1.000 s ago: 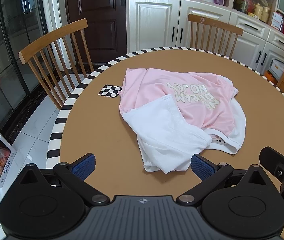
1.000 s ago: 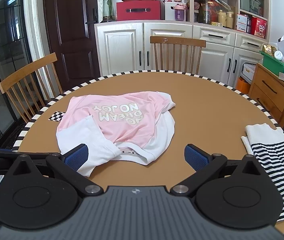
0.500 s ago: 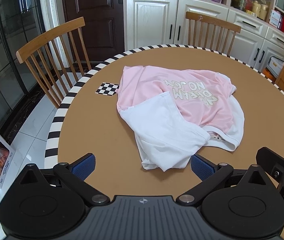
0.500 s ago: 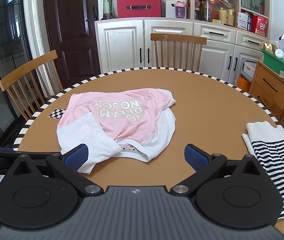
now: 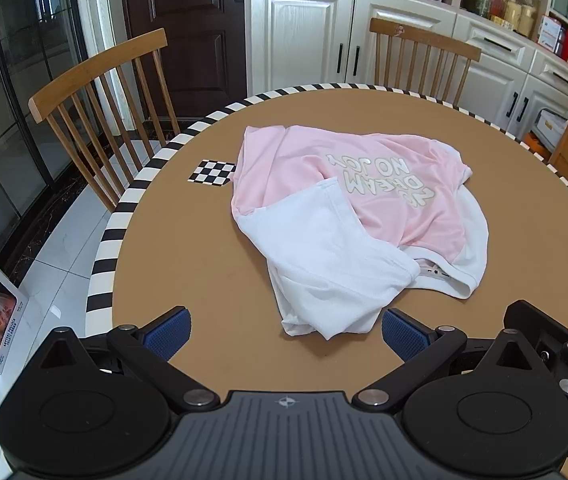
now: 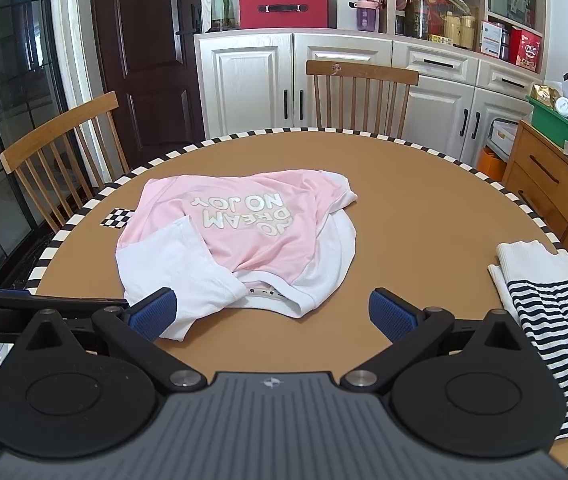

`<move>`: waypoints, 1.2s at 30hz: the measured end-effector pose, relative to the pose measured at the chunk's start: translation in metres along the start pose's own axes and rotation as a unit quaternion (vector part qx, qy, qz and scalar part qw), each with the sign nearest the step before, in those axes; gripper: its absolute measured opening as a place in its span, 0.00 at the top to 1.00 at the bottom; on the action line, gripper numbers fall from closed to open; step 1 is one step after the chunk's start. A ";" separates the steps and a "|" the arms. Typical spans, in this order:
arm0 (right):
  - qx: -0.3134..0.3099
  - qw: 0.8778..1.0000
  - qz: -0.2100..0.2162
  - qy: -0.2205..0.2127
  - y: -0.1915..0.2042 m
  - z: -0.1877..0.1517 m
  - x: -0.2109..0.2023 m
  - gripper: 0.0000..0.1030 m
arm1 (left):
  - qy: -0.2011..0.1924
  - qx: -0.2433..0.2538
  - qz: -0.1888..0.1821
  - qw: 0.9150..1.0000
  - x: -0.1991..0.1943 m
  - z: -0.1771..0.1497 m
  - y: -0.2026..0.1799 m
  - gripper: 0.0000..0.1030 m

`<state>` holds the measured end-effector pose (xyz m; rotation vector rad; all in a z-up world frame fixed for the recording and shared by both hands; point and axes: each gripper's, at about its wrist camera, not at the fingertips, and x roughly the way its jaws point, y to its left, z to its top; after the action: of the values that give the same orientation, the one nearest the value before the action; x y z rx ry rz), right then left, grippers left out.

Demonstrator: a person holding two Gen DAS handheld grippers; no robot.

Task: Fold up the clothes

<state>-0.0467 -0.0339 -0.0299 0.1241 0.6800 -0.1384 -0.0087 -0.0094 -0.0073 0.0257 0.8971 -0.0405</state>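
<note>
Pink-and-white shirt: crumpled on tabletop, just ahead of both grippers. Left gripper and right gripper: spread wide, nothing held. Risk: overlapped sleeve layers may be pinched together, so bunching is locked in.

A crumpled pink and white shirt lies on the round tabletop (its lettering reads upside down). The right gripper hovers near it, fingers spread wide and empty. A striped cloth lies well apart, by the right edge.
</note>
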 end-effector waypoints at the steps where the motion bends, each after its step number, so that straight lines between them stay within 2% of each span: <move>1: 0.000 1.000 0.000 0.001 0.000 0.000 0.000 0.00 | 0.000 0.000 0.000 1.000 0.000 0.000 0.000 0.00; 7: 0.002 1.000 -0.002 0.007 -0.001 0.000 0.005 0.00 | 0.004 0.001 -0.003 1.000 0.004 0.000 -0.001 0.00; 11: 0.007 1.000 -0.013 0.016 -0.005 -0.002 0.010 0.00 | 0.008 0.018 -0.008 1.000 0.016 0.000 0.001 0.00; 14: 0.031 0.999 -0.018 0.022 -0.015 -0.004 0.016 0.01 | -0.013 0.068 0.016 0.997 0.033 -0.001 -0.001 0.00; 17: 0.058 0.998 -0.013 0.029 -0.026 -0.007 0.021 0.03 | -0.033 0.133 0.035 0.990 0.053 0.000 -0.008 0.01; 20: 0.067 0.997 -0.011 0.022 -0.032 -0.008 0.029 0.06 | -0.025 0.132 0.007 0.991 0.069 0.004 -0.011 0.01; 22: 0.058 0.998 -0.006 0.016 -0.036 -0.008 0.043 0.16 | -0.014 0.119 -0.018 0.993 0.077 0.007 -0.012 0.03; 23: 0.048 0.999 -0.010 0.022 -0.038 -0.008 0.056 0.28 | -0.012 0.115 -0.028 0.993 0.081 0.007 -0.014 0.06; 24: 0.040 0.998 -0.019 0.034 -0.040 -0.008 0.071 0.46 | -0.010 0.111 -0.037 0.993 0.085 0.006 -0.016 0.09; 26: 0.047 0.996 -0.031 0.072 -0.047 -0.009 0.103 0.62 | -0.003 0.107 -0.054 0.993 0.094 0.005 -0.020 0.30; 28: 0.067 0.992 -0.025 0.100 -0.056 -0.011 0.126 0.62 | 0.015 0.098 -0.075 0.992 0.104 0.004 -0.021 0.48; 29: 0.074 0.992 -0.020 0.105 -0.057 -0.012 0.132 0.62 | 0.014 0.091 -0.080 0.993 0.105 0.005 -0.021 0.49; 31: 0.075 0.992 -0.016 0.104 -0.054 -0.012 0.140 0.59 | 0.013 0.090 -0.089 0.992 0.107 0.006 -0.020 0.57; 32: 0.068 0.992 -0.016 0.101 -0.052 -0.011 0.142 0.57 | 0.012 0.095 -0.094 0.991 0.107 0.006 -0.020 0.67; 34: 0.056 0.994 -0.005 0.098 -0.046 -0.009 0.147 0.57 | 0.015 0.102 -0.107 0.989 0.108 0.007 -0.019 0.80; 36: 0.048 0.994 0.013 0.097 -0.042 -0.005 0.150 0.88 | 0.022 0.107 -0.119 0.987 0.109 0.009 -0.019 0.85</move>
<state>0.0591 -0.0879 -0.1316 0.2404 0.8655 -0.1342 0.0653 -0.0311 -0.0873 0.1193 0.9327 -0.3600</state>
